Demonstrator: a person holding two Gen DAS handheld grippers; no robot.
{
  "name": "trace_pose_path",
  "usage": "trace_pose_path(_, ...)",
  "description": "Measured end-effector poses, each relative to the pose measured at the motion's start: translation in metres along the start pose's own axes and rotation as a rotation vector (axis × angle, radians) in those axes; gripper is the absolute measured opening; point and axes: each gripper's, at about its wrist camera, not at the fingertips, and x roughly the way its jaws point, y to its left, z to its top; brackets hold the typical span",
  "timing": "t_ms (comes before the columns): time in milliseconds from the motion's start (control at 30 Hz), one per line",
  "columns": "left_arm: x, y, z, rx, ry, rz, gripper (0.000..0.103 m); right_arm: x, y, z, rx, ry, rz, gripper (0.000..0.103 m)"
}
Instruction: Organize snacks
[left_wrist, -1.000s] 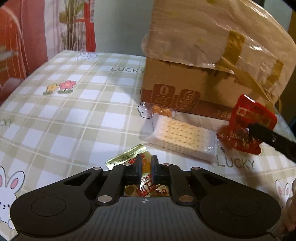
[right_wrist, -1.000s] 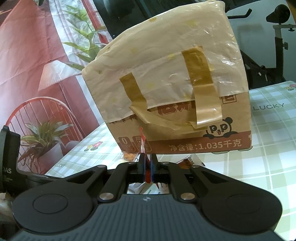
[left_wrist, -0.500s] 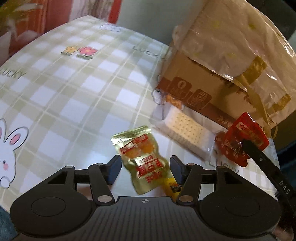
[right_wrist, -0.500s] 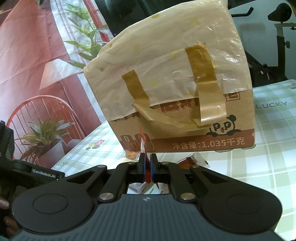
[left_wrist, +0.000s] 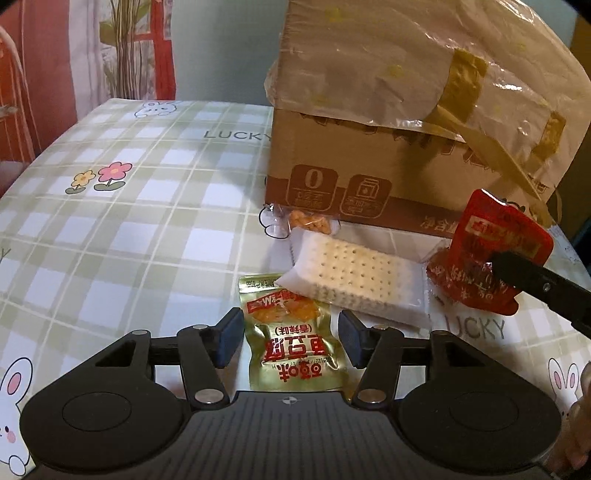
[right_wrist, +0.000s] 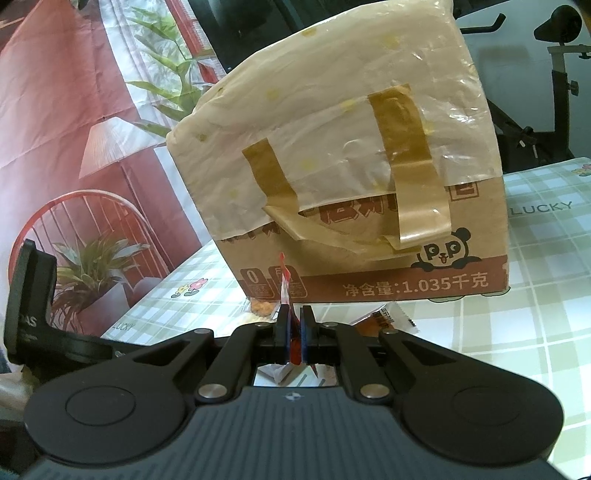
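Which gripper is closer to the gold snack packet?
Left. The left gripper is open with the gold packet lying right between its fingers. The right gripper is off past the crackers, shut on a red packet.

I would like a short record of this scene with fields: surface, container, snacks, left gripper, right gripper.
surface: checked tablecloth with rabbits and flowers
container: cardboard box, plastic sheet taped over its top
snacks: gold packet, cracker pack, red packet, small orange snack by the box
left gripper: open, gold packet lies between the fingers, untouched
right gripper: shut on red packet
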Motion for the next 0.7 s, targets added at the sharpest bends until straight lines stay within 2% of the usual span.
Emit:
trace_pose_path(100,-0.002,-0.002,0.0,-0.003,0.005,0.017,0.064,0.0,0.0,0.0,0.0,-0.001,0.001,0.005)
trace_pose_path(200,0.0,-0.015,-0.006,0.09,0.004,0.073,0.07,0.001,-0.001,0.0,0.0,0.001,0.002,0.005)
trace_pose_path(233,-0.001,-0.017,-0.008,0.11,-0.004,0.091,0.072,0.0,-0.001,0.0,-0.001,0.001,0.003,0.005)
trace_pose_path(300,0.0,-0.015,-0.009,0.081,-0.005,0.114,0.082,0.0,-0.001,0.0,-0.002,-0.001,0.003,0.005)
trace_pose_path(433,-0.001,-0.012,-0.01,0.086,-0.017,0.108,0.082,-0.001,-0.003,0.0,0.005,-0.004,-0.003,0.005)
trace_pose_path(467,-0.002,-0.012,-0.01,0.086,-0.019,0.105,0.075,-0.001,-0.003,0.0,0.006,-0.004,-0.003,0.005)
trace_pose_path(500,-0.004,-0.012,-0.01,0.087,-0.028,0.1,0.058,-0.001,-0.002,0.0,0.005,-0.004,-0.003,0.005)
trace_pose_path(533,-0.006,-0.011,-0.01,0.091,-0.035,0.088,0.051,0.0,-0.002,0.0,0.003,-0.004,-0.002,0.005)
trace_pose_path(700,-0.008,-0.009,-0.011,0.082,-0.034,0.067,0.047,-0.001,-0.001,0.001,0.002,-0.005,-0.002,0.005)
